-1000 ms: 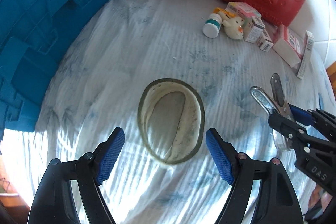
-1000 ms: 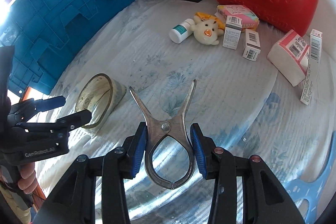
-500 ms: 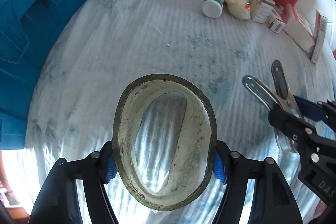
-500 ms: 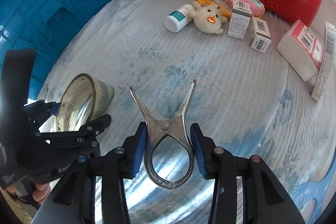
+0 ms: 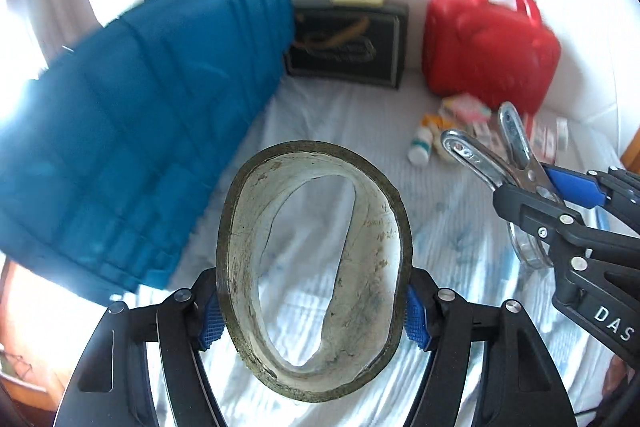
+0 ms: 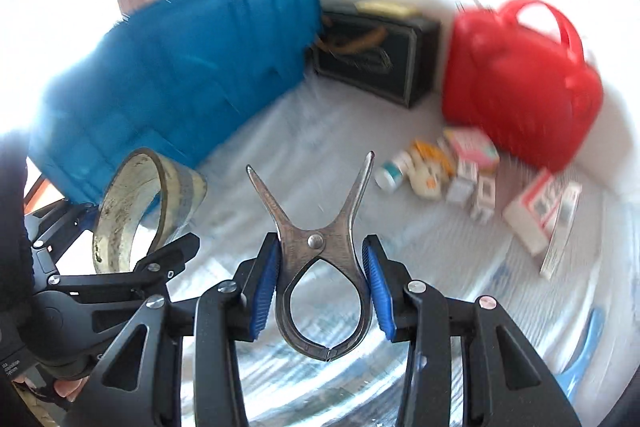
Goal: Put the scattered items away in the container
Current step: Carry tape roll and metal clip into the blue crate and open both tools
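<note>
My left gripper (image 5: 314, 319) is shut on a worn roll of tape (image 5: 240, 259), squeezed oval and lifted off the bedsheet; the tape roll (image 6: 132, 203) shows at the left of the right wrist view too. My right gripper (image 6: 322, 291) is shut on a metal clip (image 6: 320, 259), whose two prongs point away from me; the clip (image 5: 484, 157) hangs at the right of the left wrist view. The blue crate (image 5: 132, 131) stands at the left, beyond the tape; the crate (image 6: 180, 79) is motion-blurred in both views.
A red plastic case (image 6: 516, 87) and a black box (image 6: 376, 55) stand at the back. A white bottle (image 6: 390, 175), a small plush toy (image 6: 428, 179) and several small cartons (image 6: 532, 215) lie on the sheet at the right. A hand (image 6: 68, 387) holds the left gripper.
Both grippers have risen and tilted up, so the crate, wall and window now show. The left gripper closed on the tape roll and lifted it; the clip stays held.
</note>
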`<state>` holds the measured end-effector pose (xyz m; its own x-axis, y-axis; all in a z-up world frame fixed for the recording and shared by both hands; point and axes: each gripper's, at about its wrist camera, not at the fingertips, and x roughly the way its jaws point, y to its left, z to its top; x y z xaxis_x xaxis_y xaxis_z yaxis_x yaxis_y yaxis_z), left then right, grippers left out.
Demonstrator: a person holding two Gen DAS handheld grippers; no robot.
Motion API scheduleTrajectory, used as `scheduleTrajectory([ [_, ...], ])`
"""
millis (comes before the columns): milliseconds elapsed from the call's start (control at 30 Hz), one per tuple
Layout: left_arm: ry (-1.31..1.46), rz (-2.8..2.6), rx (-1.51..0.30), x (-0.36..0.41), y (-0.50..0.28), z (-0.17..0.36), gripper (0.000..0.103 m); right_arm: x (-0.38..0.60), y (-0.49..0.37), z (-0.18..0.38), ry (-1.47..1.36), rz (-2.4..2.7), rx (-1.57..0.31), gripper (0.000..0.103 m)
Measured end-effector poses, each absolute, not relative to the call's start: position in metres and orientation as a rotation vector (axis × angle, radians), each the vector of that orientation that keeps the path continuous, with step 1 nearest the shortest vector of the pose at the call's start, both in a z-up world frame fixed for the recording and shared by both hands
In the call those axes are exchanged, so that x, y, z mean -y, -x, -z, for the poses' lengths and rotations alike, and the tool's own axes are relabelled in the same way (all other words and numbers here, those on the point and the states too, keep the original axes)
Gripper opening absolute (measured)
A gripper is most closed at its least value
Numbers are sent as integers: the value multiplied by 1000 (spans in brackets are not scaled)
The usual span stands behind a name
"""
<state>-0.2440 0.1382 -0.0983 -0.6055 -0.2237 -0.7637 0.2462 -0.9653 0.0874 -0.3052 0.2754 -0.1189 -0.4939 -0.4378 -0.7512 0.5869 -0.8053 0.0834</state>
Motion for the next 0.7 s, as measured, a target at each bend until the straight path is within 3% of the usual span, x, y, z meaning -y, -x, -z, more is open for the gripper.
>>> scheduleTrajectory([
  [500,-782,2633,-29,27,191,-70,69,-132,263,-64,-581,2369,-232,41],
  [700,-824,2582,-80,101,213,-58,69,-50,278,-85,-512,2346,-217,41],
])
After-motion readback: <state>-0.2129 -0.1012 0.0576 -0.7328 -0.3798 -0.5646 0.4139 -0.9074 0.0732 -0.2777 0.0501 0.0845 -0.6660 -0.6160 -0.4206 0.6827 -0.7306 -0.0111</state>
